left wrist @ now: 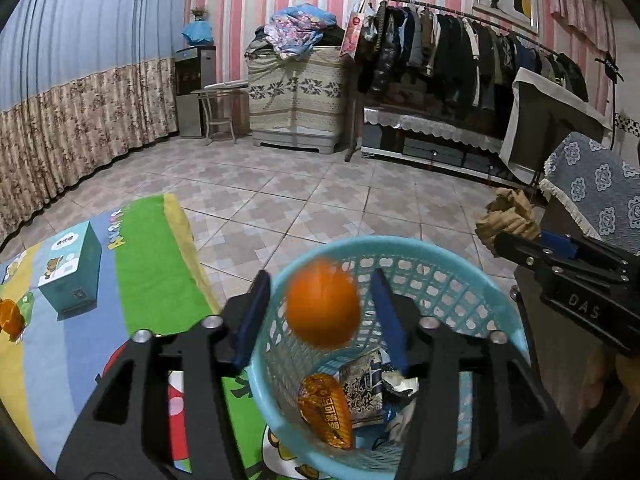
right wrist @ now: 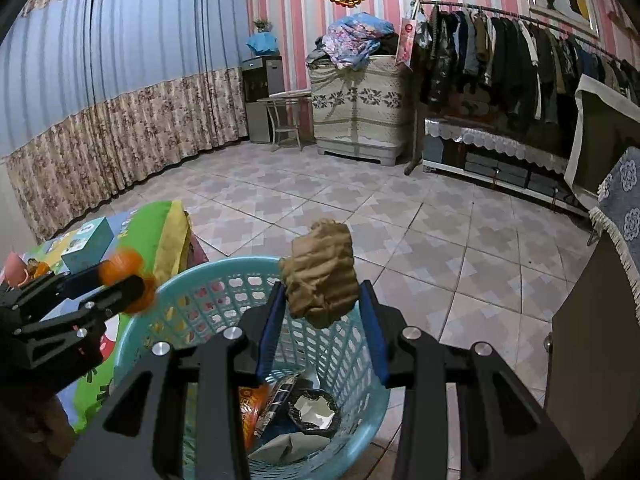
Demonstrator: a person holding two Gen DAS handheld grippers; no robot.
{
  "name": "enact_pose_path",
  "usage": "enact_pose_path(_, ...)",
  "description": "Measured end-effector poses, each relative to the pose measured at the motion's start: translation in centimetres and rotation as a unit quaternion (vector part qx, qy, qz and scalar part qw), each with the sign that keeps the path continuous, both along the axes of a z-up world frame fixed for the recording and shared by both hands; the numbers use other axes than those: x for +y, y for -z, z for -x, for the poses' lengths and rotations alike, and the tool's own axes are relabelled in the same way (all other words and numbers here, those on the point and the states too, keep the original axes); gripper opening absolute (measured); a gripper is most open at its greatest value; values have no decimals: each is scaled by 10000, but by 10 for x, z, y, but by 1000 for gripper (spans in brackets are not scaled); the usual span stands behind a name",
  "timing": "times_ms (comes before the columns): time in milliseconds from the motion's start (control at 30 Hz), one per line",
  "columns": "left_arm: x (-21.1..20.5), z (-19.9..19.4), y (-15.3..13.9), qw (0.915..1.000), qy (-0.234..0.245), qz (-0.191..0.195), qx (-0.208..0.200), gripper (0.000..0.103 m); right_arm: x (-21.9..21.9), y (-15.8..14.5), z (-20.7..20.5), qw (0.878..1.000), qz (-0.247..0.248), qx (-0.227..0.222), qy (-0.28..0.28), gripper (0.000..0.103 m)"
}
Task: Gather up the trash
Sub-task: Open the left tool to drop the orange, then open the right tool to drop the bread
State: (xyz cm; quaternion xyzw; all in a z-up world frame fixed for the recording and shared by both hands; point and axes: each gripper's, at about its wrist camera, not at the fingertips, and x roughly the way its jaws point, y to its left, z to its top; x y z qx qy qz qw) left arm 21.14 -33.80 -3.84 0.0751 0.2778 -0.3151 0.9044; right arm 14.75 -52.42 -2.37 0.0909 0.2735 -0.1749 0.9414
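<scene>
Left gripper [left wrist: 320, 312] is spread open over the blue basket [left wrist: 496, 312], orange ball [left wrist: 323, 304] loose between its fingers. Right gripper [right wrist: 322, 308] is clamped on crumpled brown paper [right wrist: 320, 276] above the basket.

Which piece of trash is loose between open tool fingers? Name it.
The orange ball, blurred above the blue basket. The brown crumpled paper is clamped; the wrappers lie inside.

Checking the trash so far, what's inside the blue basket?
Inside the basket: an orange wrapper, a printed packet, a foil-lined cup and white paper. Anything beneath them is covered.
</scene>
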Motion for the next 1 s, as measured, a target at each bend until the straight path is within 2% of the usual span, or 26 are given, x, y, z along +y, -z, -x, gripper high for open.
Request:
enact_pose_path(367, 33, -8, -17, 9977, -627, -9, -250, 82, 18, 12, -11, 9996, 21, 200, -181, 38)
enact_pose_path(733, 102, -8, -37, 9920, -1189, 54, -412, 94, 35, 19, -23, 9992, -53, 242, -318, 41)
enact_pose_path(833, 127, -11, -39, 9893, -1400, 28, -413, 95, 38, 23, -25, 9992, -7, 309, -272, 48)
enact_pose_path(867, 138, -13, -40, 9883, -1477, 37, -386, 96, 38, 25, -26, 9991, -27, 326, -268, 55)
enact_pose_path(900, 146, -14, -40, 9874, -1536, 45, -371, 96, 38, 26, -25, 9992, -16, 329, -243, 68)
enact_pose_path(1000, 175, -21, -40, 9837, -1764, 48, -351, 96, 41, 25, -24, 9993, 157, 340, -90, 78)
